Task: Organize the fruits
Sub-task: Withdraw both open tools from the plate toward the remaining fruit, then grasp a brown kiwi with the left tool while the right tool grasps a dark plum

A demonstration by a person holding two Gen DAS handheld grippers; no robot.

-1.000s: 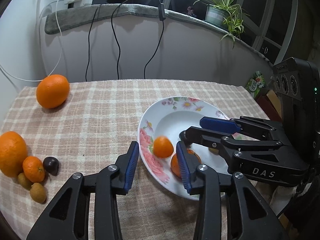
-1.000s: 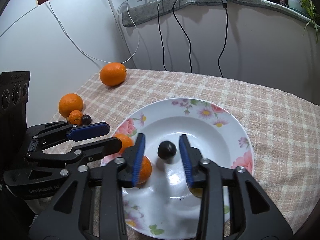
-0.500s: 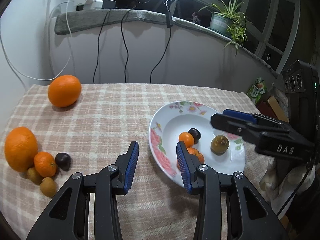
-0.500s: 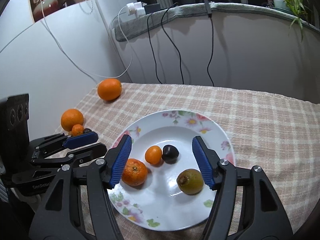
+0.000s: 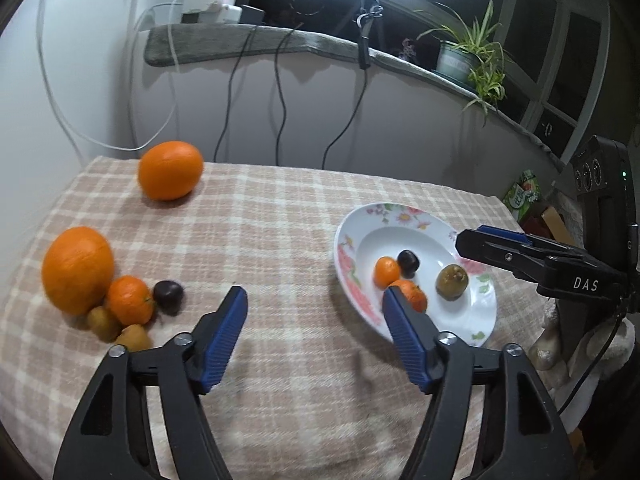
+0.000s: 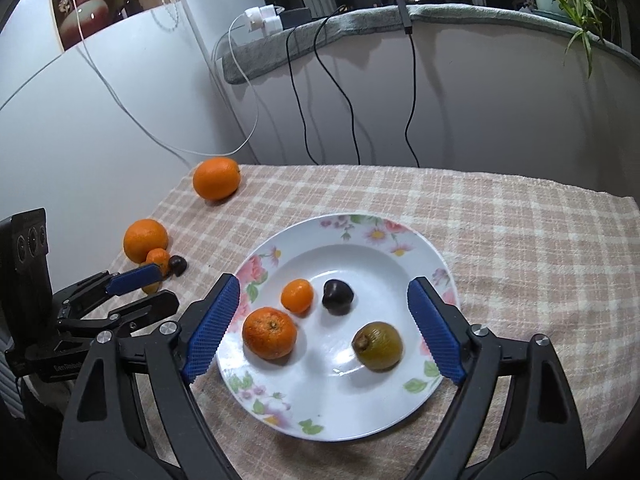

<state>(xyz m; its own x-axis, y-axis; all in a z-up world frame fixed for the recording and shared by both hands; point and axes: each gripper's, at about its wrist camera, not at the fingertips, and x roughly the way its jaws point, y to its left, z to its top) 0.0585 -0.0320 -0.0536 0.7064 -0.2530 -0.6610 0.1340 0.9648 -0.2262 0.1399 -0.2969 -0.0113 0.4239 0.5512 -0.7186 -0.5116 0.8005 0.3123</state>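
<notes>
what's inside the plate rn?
Plate holds four fruits: mandarin, smaller mandarin, dark fruit, kiwi. Nothing covers them in the right wrist view.

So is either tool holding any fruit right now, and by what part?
No. The left tool and the right tool have both just been opening, with nothing gripped; four fruits lie loose on the plate.

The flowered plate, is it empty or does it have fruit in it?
Not empty. The flowered plate holds four pieces: two mandarins, a dark fruit and a kiwi.
</notes>
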